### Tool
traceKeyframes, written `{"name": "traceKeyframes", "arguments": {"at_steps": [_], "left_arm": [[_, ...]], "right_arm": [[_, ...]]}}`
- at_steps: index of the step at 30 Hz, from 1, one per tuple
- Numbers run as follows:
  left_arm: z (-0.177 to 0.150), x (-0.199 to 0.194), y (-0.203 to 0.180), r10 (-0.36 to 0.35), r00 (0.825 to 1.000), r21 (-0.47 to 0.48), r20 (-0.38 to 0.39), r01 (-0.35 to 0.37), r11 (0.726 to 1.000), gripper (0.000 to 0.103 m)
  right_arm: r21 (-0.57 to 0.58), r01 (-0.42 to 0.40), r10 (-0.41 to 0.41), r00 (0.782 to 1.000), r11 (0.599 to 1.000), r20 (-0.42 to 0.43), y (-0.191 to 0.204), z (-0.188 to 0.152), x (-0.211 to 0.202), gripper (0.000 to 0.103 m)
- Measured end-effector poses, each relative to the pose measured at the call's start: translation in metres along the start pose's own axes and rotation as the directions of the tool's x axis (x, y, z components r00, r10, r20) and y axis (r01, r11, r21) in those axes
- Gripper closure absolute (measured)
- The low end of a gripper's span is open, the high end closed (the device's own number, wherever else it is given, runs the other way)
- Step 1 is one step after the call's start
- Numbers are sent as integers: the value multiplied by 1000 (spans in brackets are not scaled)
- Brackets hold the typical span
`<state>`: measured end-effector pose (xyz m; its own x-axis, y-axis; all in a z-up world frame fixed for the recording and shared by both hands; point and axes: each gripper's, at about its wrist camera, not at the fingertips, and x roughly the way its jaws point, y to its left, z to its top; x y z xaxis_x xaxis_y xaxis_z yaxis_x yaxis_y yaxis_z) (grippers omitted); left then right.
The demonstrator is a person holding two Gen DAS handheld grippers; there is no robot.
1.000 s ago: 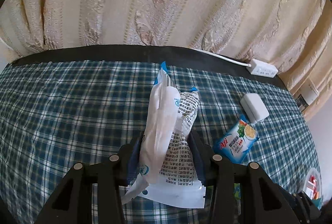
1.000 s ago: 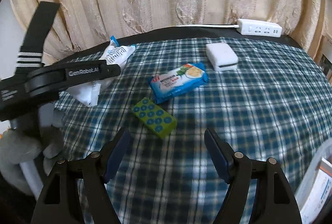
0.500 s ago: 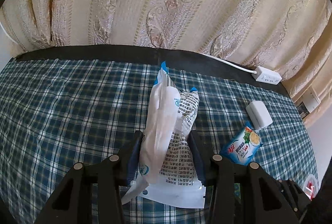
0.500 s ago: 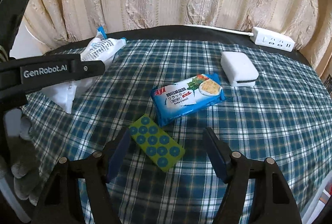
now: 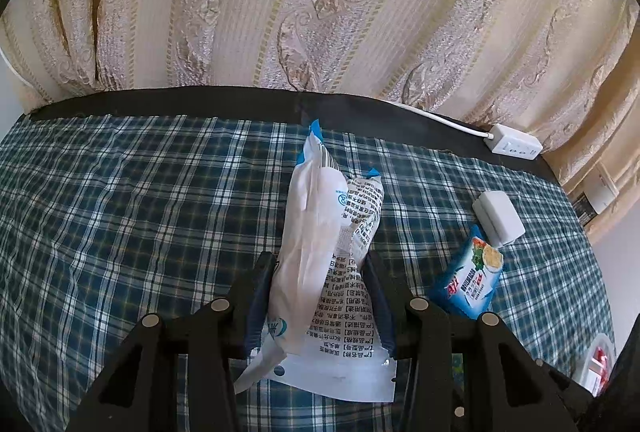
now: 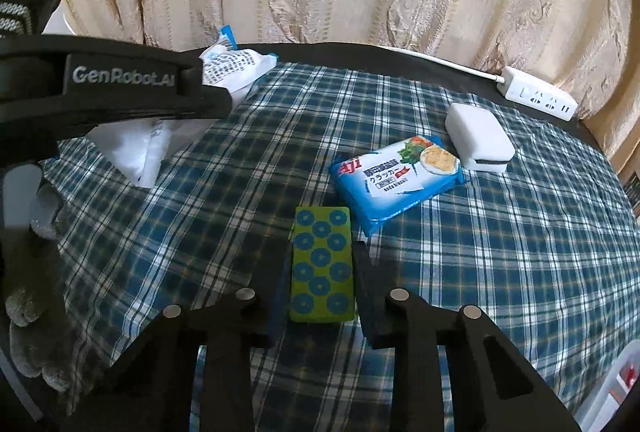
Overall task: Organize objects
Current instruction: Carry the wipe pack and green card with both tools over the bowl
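White packet sits clenched in left tongs; only the right view shows right tongs gripping the green block.

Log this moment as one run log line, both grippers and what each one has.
left gripper: shut on white pouch | right gripper: closed around green dotted block on checked cloth | blue cracker pack: untouched

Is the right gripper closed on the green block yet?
Closed: right gripper fingers flank the green block, pressed against both sides.
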<state>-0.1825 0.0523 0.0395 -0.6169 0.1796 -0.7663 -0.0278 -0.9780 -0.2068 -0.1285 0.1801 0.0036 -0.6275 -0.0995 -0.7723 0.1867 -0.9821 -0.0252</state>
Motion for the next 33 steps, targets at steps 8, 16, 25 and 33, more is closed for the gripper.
{"name": "traceKeyframes", "arguments": {"at_steps": [8,16,25,33], "left_arm": [[-3,-3,-10,-9,1000,25,5,9,1000,55],[-8,-19,-32,-35,999,79,33,33,996,55],[-20,-47,-66,-81,993,179,85,65,982,55],[-37,-74,-99,-156,982,271,111,121,955,55]], "right_arm": [[37,-20,19,1000,999,16,-2,-10,-15,73],[88,-13,8,998,996,67,-15,-19,-50,73],[150,-2,-16,993,989,116,-30,-34,-92,73],[207,11,-45,986,978,159,-46,-48,-130,73]]}}
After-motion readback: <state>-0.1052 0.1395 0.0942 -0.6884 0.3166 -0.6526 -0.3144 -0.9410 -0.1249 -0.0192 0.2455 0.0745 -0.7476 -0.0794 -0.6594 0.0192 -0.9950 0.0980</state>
